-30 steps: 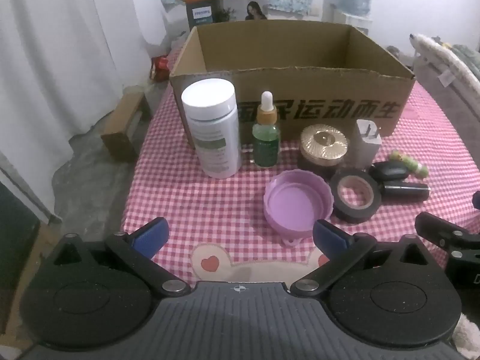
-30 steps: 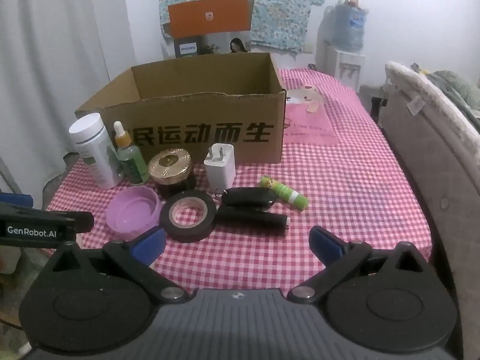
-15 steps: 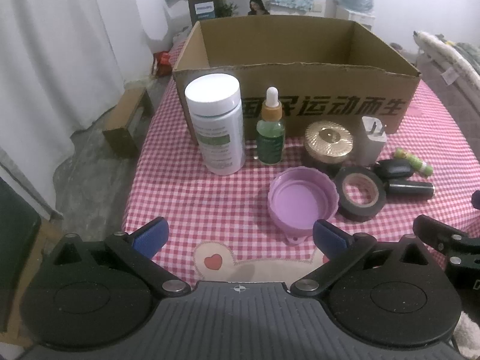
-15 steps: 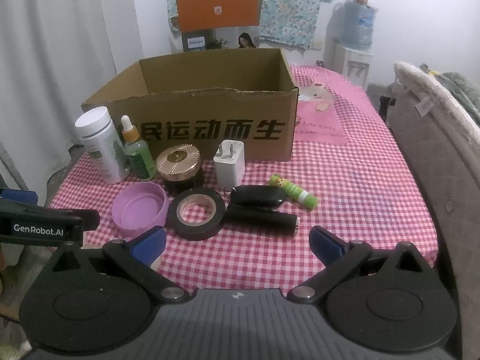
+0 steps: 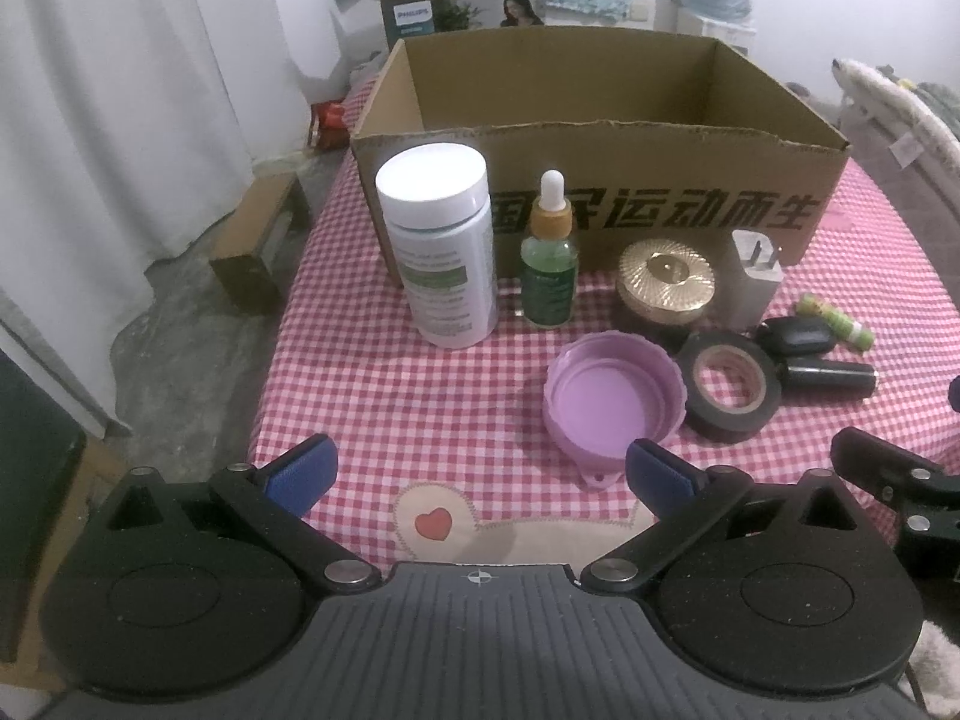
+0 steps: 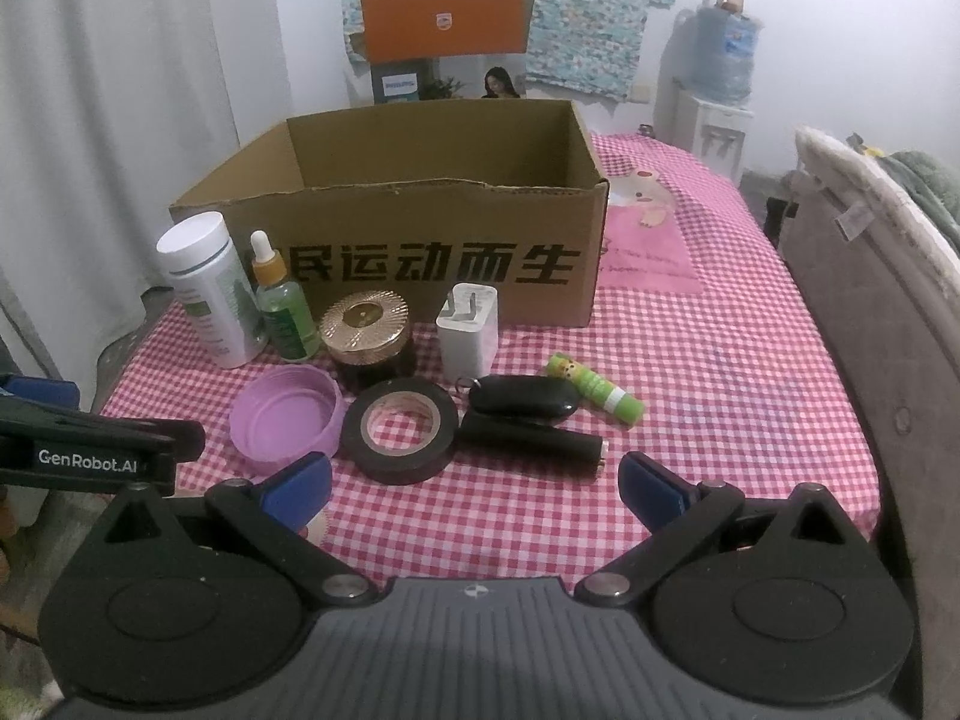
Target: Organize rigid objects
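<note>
An open cardboard box (image 5: 600,120) (image 6: 444,240) stands at the back of the checked table. In front of it: a white pill bottle (image 5: 441,246) (image 6: 210,294), a green dropper bottle (image 5: 549,258) (image 6: 285,306), a gold-lidded jar (image 5: 666,279) (image 6: 366,330), a white charger (image 5: 753,279) (image 6: 468,330), a purple lid (image 5: 612,396) (image 6: 285,417), a black tape roll (image 5: 729,384) (image 6: 399,426), a black key fob (image 6: 525,396), a black cylinder (image 6: 528,441) and a green glue stick (image 6: 594,387). My left gripper (image 5: 480,474) and right gripper (image 6: 474,483) are open and empty, near the table's front edge.
A grey padded chair back (image 6: 870,330) stands at the table's right side. A white curtain (image 5: 120,90) and a small box on the floor (image 5: 258,240) are to the left. A Philips carton (image 6: 444,42) stands behind the box.
Both grippers have risen and tilted a little, so the objects sit lower in view and the box interior shows more. Nothing on the table moved.
</note>
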A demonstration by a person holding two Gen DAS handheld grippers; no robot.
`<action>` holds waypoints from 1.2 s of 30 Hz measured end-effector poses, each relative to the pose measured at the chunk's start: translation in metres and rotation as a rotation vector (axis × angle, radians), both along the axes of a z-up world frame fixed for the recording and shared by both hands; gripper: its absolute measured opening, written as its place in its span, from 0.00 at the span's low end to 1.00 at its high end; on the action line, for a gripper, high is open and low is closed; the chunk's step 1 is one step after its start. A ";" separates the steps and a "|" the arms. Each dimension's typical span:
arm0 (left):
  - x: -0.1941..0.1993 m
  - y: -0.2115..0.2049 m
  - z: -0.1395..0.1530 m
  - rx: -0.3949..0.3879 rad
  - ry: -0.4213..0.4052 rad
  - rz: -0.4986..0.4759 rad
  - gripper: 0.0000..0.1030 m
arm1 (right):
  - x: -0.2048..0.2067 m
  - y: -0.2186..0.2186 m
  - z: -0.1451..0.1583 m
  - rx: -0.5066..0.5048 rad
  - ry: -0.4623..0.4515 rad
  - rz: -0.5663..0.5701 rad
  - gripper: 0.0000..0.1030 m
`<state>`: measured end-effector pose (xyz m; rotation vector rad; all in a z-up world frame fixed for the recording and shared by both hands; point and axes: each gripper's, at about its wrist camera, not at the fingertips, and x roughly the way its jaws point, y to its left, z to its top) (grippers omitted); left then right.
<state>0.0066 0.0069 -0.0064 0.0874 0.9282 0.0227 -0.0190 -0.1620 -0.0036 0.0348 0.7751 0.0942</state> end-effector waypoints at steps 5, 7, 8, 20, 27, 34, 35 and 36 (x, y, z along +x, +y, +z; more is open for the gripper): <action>0.000 0.000 0.000 0.001 0.001 -0.001 1.00 | 0.000 0.000 0.000 0.000 -0.001 -0.001 1.00; 0.000 0.001 0.000 0.002 0.001 -0.001 1.00 | 0.000 0.000 0.000 0.000 -0.001 -0.001 1.00; 0.000 0.001 0.000 0.003 0.001 -0.001 1.00 | 0.000 0.000 0.000 0.000 -0.001 0.000 1.00; 0.000 0.002 -0.002 0.012 0.009 -0.001 1.00 | 0.001 0.001 -0.001 0.001 -0.001 0.000 1.00; 0.002 0.000 -0.003 0.018 0.015 -0.001 1.00 | 0.001 0.000 -0.001 0.007 -0.001 0.002 1.00; 0.005 -0.009 -0.001 0.017 -0.001 -0.050 1.00 | 0.004 -0.005 -0.003 0.017 -0.006 -0.008 1.00; 0.006 -0.011 0.000 0.011 -0.005 -0.070 1.00 | 0.004 -0.007 -0.003 0.019 -0.008 -0.013 1.00; 0.006 -0.013 0.002 -0.001 -0.011 -0.095 1.00 | 0.004 -0.010 -0.003 0.024 -0.013 -0.016 1.00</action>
